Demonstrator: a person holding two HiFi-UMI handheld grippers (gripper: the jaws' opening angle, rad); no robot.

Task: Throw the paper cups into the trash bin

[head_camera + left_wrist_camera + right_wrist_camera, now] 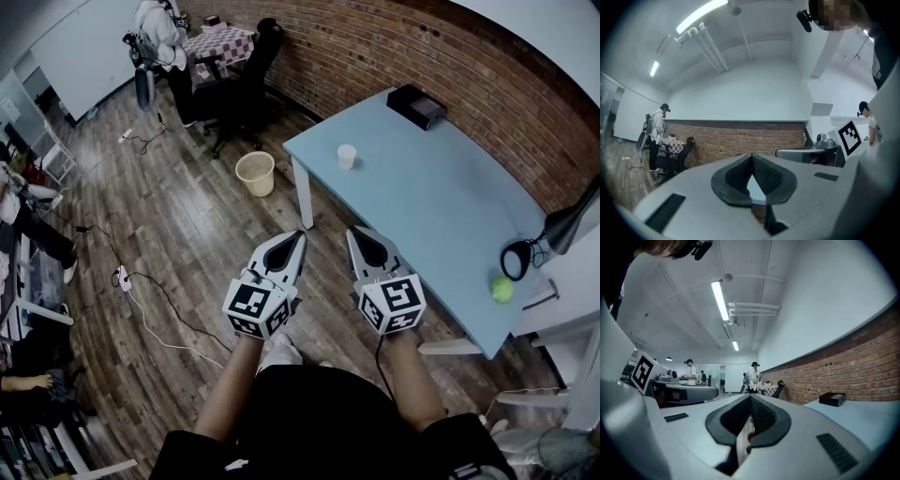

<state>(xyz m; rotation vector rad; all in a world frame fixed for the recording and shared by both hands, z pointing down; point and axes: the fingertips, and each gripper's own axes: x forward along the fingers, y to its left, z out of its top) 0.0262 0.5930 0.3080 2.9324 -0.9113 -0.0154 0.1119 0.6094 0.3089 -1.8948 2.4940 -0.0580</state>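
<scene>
We find no pickup begun: left gripper (pixel 299 235) and right gripper (pixel 355 231) are closed and empty just off the table (pixel 441 211), the paper cup (pixel 347 157) stands on the table, the trash bin (pixel 255 183) sits on the floor near its corner; next, we judge, open and reach for the cup.

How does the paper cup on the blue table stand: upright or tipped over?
Upright. The paper cup stands on its base on the table, wider rim on top.

Ceiling tubes (pixel 721 300) light evenly (fisheye-bent edges).
</scene>
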